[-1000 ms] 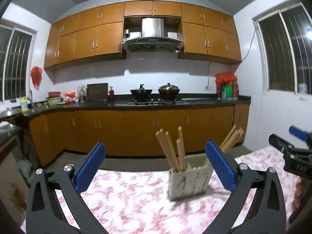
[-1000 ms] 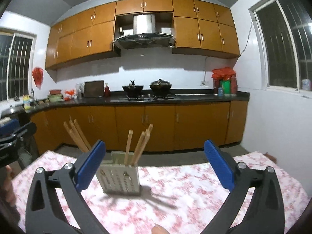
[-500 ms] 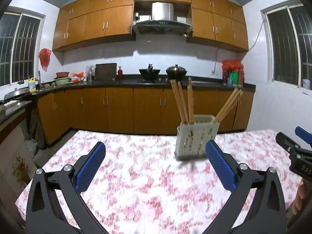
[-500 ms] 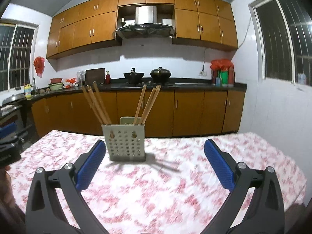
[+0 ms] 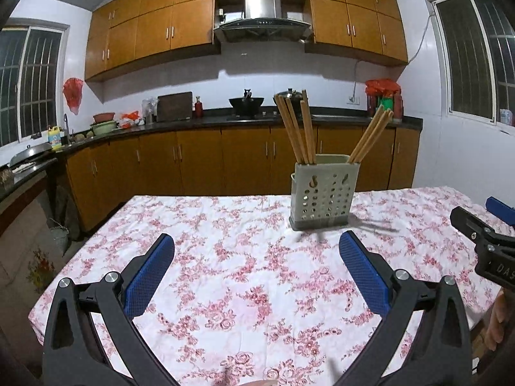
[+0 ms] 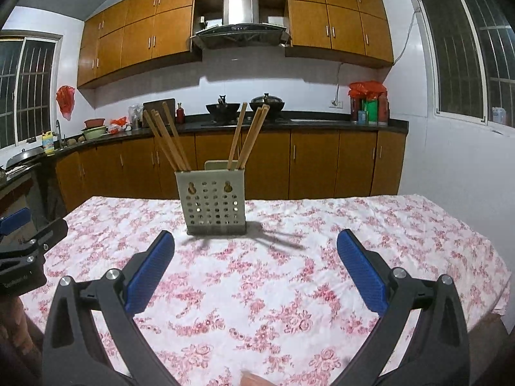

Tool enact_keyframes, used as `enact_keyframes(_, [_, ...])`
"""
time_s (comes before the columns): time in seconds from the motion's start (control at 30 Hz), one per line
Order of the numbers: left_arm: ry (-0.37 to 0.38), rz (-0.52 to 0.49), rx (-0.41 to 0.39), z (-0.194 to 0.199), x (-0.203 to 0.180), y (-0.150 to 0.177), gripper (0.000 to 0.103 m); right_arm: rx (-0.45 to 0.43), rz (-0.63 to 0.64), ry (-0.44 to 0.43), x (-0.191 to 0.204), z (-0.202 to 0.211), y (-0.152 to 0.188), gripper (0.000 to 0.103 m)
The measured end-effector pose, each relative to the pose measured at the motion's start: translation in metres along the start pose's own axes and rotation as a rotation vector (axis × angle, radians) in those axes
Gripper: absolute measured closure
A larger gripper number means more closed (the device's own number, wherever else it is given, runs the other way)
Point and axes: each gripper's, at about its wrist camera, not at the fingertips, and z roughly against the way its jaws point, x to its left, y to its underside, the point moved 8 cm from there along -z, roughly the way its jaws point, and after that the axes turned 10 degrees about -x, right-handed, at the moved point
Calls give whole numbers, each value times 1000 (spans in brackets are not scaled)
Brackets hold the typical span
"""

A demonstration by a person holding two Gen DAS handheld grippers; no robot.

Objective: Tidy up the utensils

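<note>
Utensil holder (image 6: pixel 214 204) beyond wide-spread right gripper (image 6: pixel 256 246)

Holder (image 5: pixel 323 193): pale grey-green plastic, perforated front, two keyhole slots near its rim. Stands upright on the tablecloth (image 5: pixel 231 276), toward the far edge. Chopsticks (image 5: pixel 297 130): wooden, two groups, one leaning left at the holder's left end, one (image 5: pixel 370 136) leaning right at its right end.
</note>
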Motion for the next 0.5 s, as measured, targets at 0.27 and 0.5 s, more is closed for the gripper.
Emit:
enact_keyframes(0.27, [12,-5,31,-1,-6,11,2,25,0,8,-3,0,14,4])
enact_keyframes(0.5, [15,-4,51,-1,-9,18,2,42,-6,2,-4,-3,19,4])
